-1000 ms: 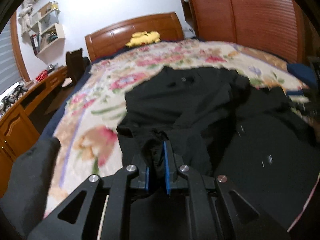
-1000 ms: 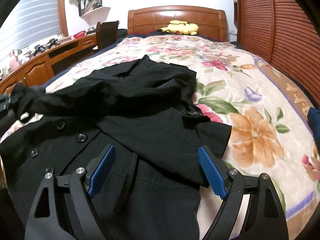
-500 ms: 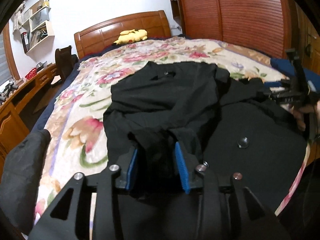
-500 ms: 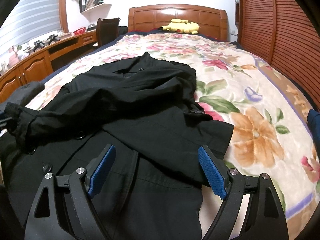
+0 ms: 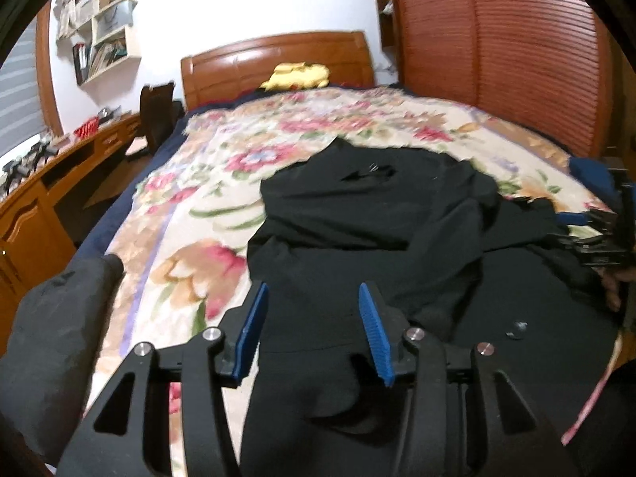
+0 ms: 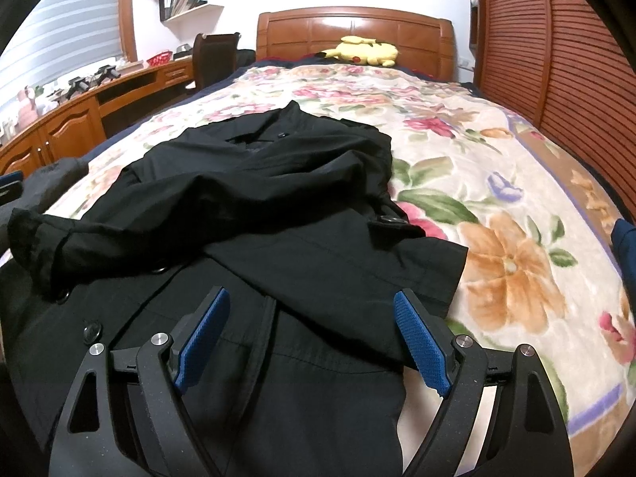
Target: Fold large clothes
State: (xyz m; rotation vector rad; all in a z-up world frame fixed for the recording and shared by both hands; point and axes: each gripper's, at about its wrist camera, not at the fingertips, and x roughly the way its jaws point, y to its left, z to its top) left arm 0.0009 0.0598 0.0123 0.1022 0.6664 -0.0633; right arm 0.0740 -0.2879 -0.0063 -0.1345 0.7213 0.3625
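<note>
Coat [image 6: 254, 214]: sleeve now dropped across near left front.
Left gripper [image 5: 314, 330]: jaws opening, empty.
Right gripper [image 6: 314, 342]: wide, empty.
Fold: sleeve laid in.

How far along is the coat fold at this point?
Done: one sleeve lies folded across the black coat on the bed. In hand: nothing; the left gripper is opening, empty, and the right gripper is open. Left: the coat's lower half remains unfolded.

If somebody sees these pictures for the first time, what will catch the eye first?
First the black coat, spread across the near half of the floral blanket, one sleeve folded over its front. Then the yellow plush toy by the wooden headboard.
</note>
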